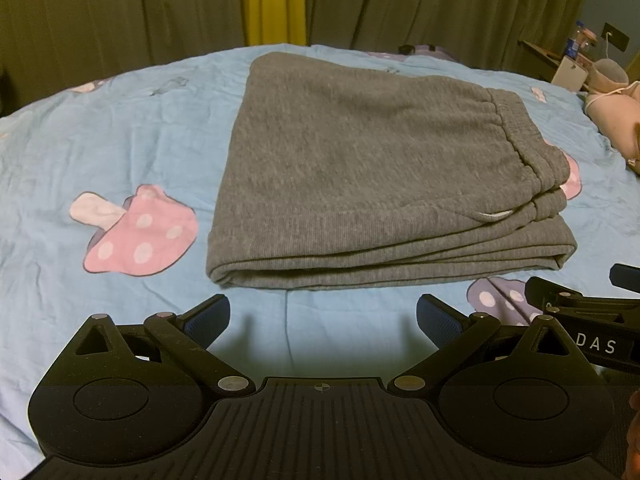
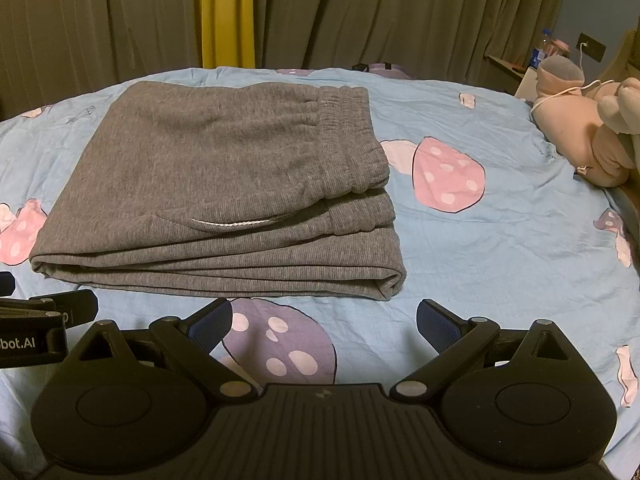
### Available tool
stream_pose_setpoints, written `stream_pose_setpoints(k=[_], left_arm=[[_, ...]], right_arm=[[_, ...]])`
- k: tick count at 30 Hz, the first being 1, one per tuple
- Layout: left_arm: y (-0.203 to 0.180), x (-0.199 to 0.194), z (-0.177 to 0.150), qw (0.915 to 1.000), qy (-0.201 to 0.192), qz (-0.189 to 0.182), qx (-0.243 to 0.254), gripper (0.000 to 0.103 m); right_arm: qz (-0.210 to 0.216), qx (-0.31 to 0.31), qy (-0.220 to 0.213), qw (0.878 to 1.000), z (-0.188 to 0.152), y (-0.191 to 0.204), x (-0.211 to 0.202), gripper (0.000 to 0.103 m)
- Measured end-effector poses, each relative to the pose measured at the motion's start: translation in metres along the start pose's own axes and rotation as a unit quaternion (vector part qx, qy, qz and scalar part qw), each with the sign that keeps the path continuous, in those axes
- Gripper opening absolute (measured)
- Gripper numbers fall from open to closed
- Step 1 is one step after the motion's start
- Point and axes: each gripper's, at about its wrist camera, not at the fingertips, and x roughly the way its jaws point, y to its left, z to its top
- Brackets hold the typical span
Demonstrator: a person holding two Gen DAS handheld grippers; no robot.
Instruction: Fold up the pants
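Observation:
Grey sweatpants (image 1: 360,168) lie folded into a compact stack on the blue mushroom-print bedsheet (image 1: 120,136), elastic waistband on top at the right, a white drawstring peeking out. In the right wrist view the same pants (image 2: 224,192) sit left of centre. My left gripper (image 1: 323,318) hovers open just in front of the pants' near edge, holding nothing. My right gripper (image 2: 324,322) is also open and empty, a little back from the stack's near right corner. Each gripper's body shows at the other view's edge.
Olive curtains with a yellow strip (image 2: 226,12) hang behind the bed. A pink plush toy (image 2: 588,136) with a white cord lies at the bed's right side. A nightstand with a bottle (image 2: 540,54) stands at the far right. Open sheet (image 2: 500,260) spreads right of the pants.

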Motion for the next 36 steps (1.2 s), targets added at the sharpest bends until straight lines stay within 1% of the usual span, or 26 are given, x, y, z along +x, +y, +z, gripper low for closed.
stream_pose_setpoints(k=[36], left_arm=[[0.0001,0.0009,-0.0002,1.0000,0.001,0.002,0.001,0.103]], right_arm=[[-0.001,-0.009,-0.003,1.000,-0.0003,0.0026,-0.0015,0.099]])
